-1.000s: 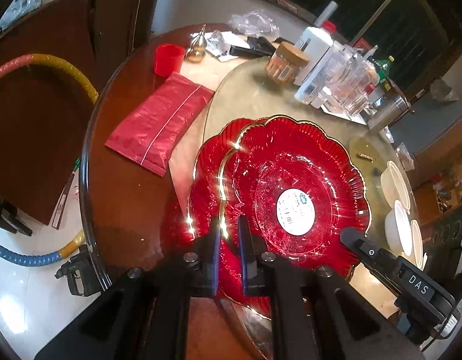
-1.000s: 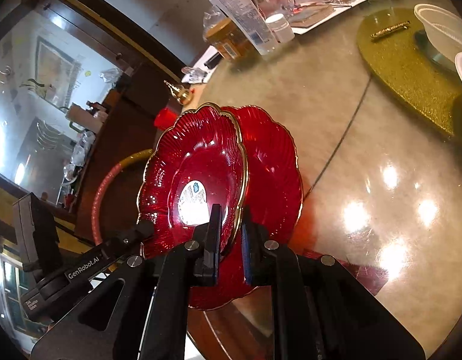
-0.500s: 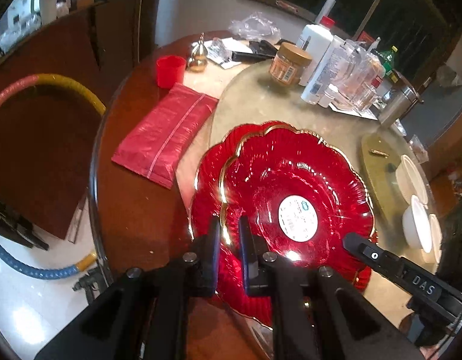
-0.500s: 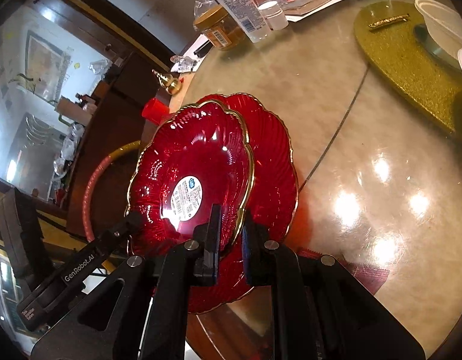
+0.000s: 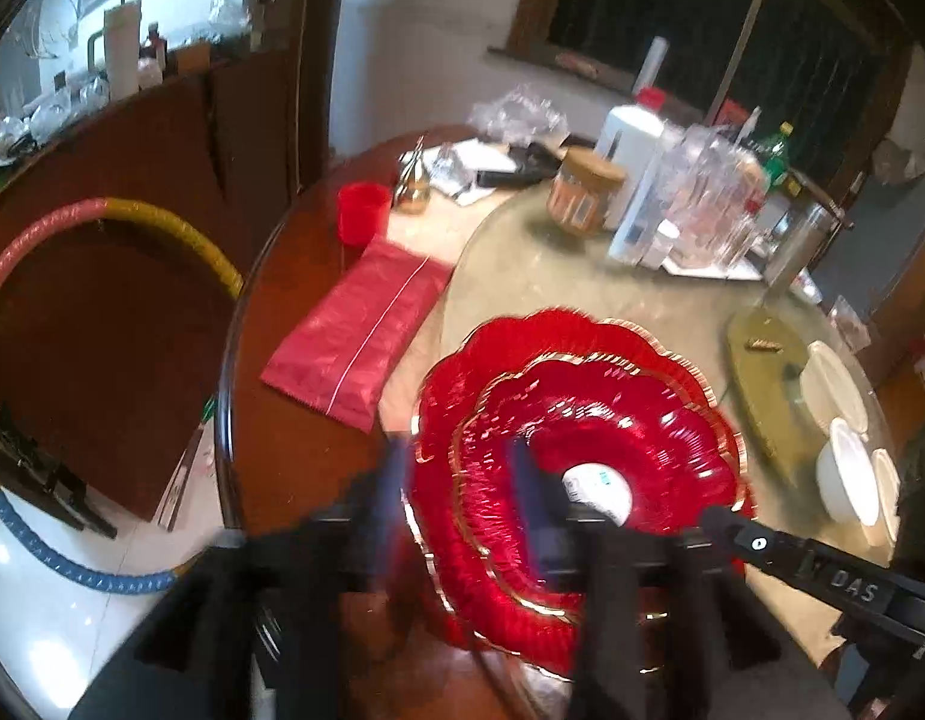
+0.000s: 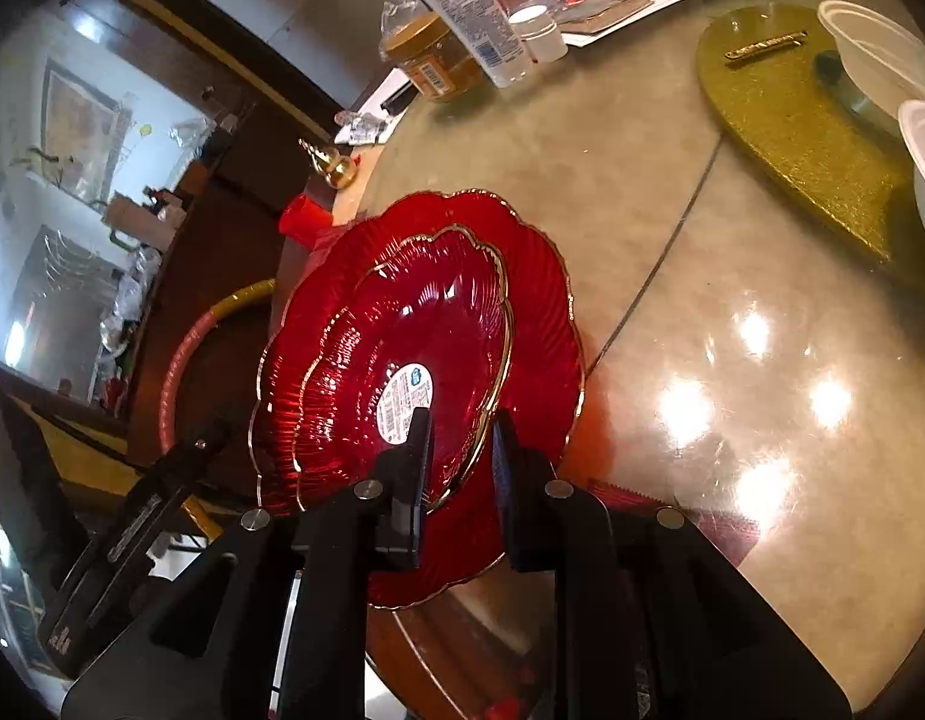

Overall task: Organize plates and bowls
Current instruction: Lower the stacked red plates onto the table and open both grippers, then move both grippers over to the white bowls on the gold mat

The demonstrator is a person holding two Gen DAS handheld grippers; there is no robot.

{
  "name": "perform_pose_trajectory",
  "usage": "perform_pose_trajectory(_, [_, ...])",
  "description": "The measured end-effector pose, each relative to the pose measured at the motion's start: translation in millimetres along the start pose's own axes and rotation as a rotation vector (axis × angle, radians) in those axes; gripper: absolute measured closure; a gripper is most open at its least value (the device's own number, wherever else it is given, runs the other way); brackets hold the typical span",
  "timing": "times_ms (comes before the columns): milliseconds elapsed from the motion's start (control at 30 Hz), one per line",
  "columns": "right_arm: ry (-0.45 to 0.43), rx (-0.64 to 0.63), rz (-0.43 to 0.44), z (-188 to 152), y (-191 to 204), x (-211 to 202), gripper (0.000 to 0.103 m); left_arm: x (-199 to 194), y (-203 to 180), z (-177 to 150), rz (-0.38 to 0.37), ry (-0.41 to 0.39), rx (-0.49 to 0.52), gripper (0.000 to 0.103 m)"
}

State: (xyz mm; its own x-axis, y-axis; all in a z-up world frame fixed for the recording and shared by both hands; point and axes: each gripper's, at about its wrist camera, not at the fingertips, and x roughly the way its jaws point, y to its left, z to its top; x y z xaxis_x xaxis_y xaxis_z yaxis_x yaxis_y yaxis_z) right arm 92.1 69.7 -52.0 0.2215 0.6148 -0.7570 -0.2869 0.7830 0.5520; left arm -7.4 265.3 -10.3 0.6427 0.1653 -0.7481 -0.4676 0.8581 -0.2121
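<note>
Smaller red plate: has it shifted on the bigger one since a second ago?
Yes. The smaller red plate now sits centred on the bigger red plate; earlier it overhung the side toward the hoop.

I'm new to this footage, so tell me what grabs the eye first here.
Two glossy red scalloped plates with gold rims, the smaller nested on the larger, sit near the table's edge in front of both grippers. The left gripper and right gripper have just been opening, each straddling the rim. White bowls wait at the far right.

Glossy ribbed red glass plates (image 6: 438,312) lie on polished stone tabletop (image 6: 732,360).
</note>
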Motion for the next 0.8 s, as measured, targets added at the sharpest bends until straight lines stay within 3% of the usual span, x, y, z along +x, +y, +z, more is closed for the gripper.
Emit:
perform_pose_trajectory(33, [-0.007,-0.001,-0.007,-1,0,-2,0.076,-3,-2,1,-0.007,-0.016,0.004,0.032])
perform_pose_trajectory(67, [-0.017,-0.002,-0.002,-1,0,-5,0.066,-8,-4,0,-0.009,-0.049,0.011,0.026])
perform_pose_trajectory(167, [-0.054,-0.011,0.018,-4,2,-18,0.053,-20,-11,1,0.005,-0.111,0.032,0.025])
perform_pose_trajectory(333, [-0.244,-0.034,-0.011,-16,-3,-54,0.051,-35,-19,-1,0.003,-0.194,0.046,0.025])
perform_pose_trajectory(400, [-0.338,-0.048,-0.054,-25,-11,-71,0.036,-44,-27,-6,-0.010,-0.246,0.060,0.023])
perform_pose_trajectory(600, [-0.501,-0.038,-0.143,-48,-46,-106,0.034,-54,-67,-32,-0.111,-0.317,0.148,0.020])
perform_pose_trajectory(800, [-0.490,0.024,-0.205,-54,-90,-123,0.034,-42,-124,-61,-0.189,-0.255,0.319,0.020])
